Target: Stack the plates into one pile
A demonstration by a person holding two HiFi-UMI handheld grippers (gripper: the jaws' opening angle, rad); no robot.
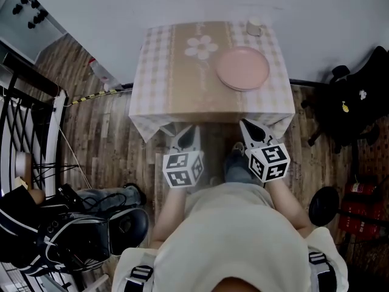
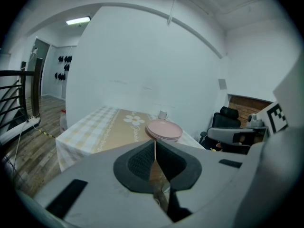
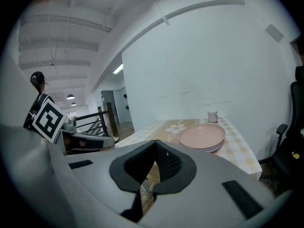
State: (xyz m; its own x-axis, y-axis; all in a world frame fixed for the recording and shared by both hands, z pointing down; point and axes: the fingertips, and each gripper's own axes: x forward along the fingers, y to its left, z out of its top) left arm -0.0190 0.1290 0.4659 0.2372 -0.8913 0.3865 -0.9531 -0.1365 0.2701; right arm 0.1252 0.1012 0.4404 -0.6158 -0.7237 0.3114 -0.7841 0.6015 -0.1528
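A pile of pink plates [image 1: 242, 68] [image 2: 164, 130] [image 3: 202, 137] rests on the right half of the checked table [image 1: 176, 96]. Both grippers hang off the table's near edge, apart from the plates. My left gripper [image 1: 193, 130] [image 2: 155, 142] is shut with nothing between its pads. My right gripper [image 1: 244, 125] [image 3: 155, 143] is likewise shut and empty, just below the table's front right part.
A small white cup [image 1: 254, 27] [image 2: 163, 114] [image 3: 213, 117] stands at the table's far right corner by the white wall. A black office chair [image 1: 355, 102] is at the right, a black railing [image 1: 24, 102] and bags [image 1: 73, 233] at the left on the wooden floor.
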